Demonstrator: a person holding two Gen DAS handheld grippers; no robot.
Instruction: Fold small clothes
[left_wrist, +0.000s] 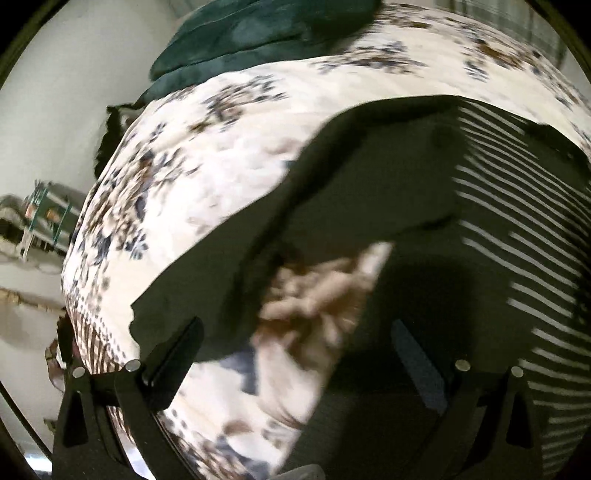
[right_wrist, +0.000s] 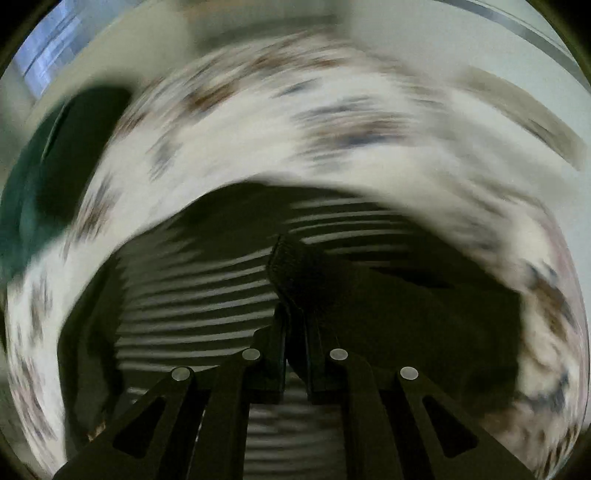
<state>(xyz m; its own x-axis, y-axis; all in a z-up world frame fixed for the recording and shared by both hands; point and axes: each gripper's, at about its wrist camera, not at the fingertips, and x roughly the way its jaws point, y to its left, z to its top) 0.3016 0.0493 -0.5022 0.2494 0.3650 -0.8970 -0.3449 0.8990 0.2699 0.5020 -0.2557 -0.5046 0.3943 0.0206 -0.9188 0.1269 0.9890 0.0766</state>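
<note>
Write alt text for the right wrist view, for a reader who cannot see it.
The right claw is shut on a dark fold of a striped garment, which lies on a floral bedspread. The picture is motion-blurred; a dark green cushion sits at left.

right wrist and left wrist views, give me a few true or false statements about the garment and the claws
1. The right claw is shut on a fold of the dark garment. True.
2. The left claw is clamped on the garment. False: its fingers stand wide apart, gripping nothing.
3. The garment is part plain dark, part striped. True: the white stripes show in both views.
4. The garment lies on a bare wooden table. False: it lies on a white floral bedspread.
5. A dark green cushion lies on the bedspread, away from the garment. True.
</note>
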